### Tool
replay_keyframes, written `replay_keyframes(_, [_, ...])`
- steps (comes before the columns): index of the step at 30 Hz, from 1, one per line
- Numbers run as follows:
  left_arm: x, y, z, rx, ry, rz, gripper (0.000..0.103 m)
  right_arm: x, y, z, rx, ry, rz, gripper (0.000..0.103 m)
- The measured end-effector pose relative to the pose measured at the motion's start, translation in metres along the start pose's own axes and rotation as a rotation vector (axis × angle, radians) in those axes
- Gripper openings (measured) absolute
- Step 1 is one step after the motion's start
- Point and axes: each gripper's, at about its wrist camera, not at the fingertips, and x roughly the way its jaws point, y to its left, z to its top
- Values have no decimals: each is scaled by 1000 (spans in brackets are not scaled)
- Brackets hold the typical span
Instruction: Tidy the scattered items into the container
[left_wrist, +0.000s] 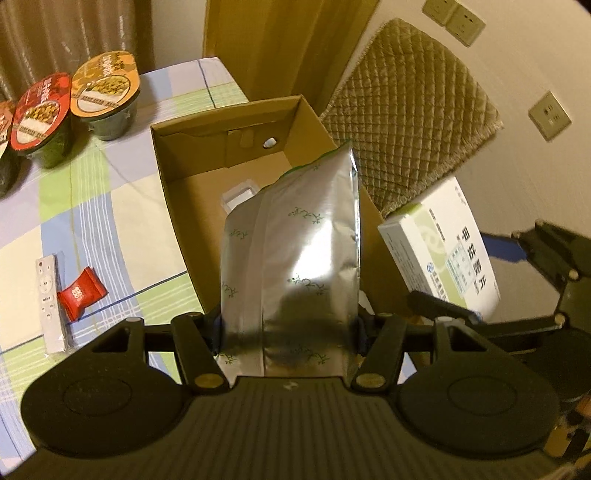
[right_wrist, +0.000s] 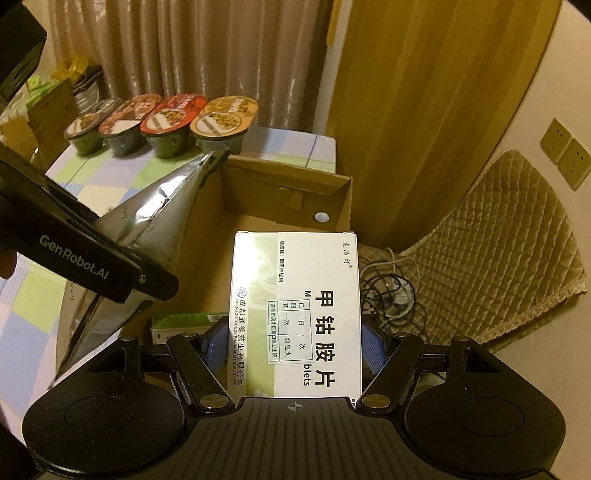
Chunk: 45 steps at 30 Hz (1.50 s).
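the bag (left_wrist: 295, 258) is shiny silver with little green marks. the box (left_wrist: 192, 206) is plain brown. the pill box (right_wrist: 299, 314) is white and pale green with black letters. the cloth (left_wrist: 92, 199) has green, blue and cream checks. the candy (left_wrist: 81, 293) is red. the grippers (right_wrist: 291, 347) are black with blue pads (right_wrist: 371, 347).

Cardboard box (left_wrist: 177, 155) floor largely hidden behind silver pouch (left_wrist: 295, 266) in left wrist view. Clear plastic piece (left_wrist: 238, 195) inside box only partly exposed, identity unclear. Leftmost food cup (left_wrist: 5, 155) cut off by picture edge. Buttons on white remote (left_wrist: 50, 306) too small to read. In right wrist view, green-and-white packet (right_wrist: 184, 325) in box mostly covered by medicine box (right_wrist: 295, 314); cable tangle (right_wrist: 388, 291) partly hidden behind same.
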Motion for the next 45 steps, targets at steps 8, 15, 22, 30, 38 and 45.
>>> replay_keyframes(8, [15,2,10,-69,2,4,57,3,-15,3,47,-14,-20,73])
replay_keyframes(15, [26,6,18,-107,-1,9,57,11,-23,9,68,-12,-30,73])
replay_keyframes(22, [35,13,28,-134,-10,23,57,24,-26,16,97,-3,-27,73])
replay_keyframes(30, [45,24,42,-188,-25,24,57,39,-26,24,104,7,-32,73])
replay_keyframes(38, [51,33,52,-229,-27,22,57,48,-27,31,113,-5,-43,73])
replay_keyframes(45, [55,43,61,-269,-39,16,57,58,-29,34,121,-2,-40,73])
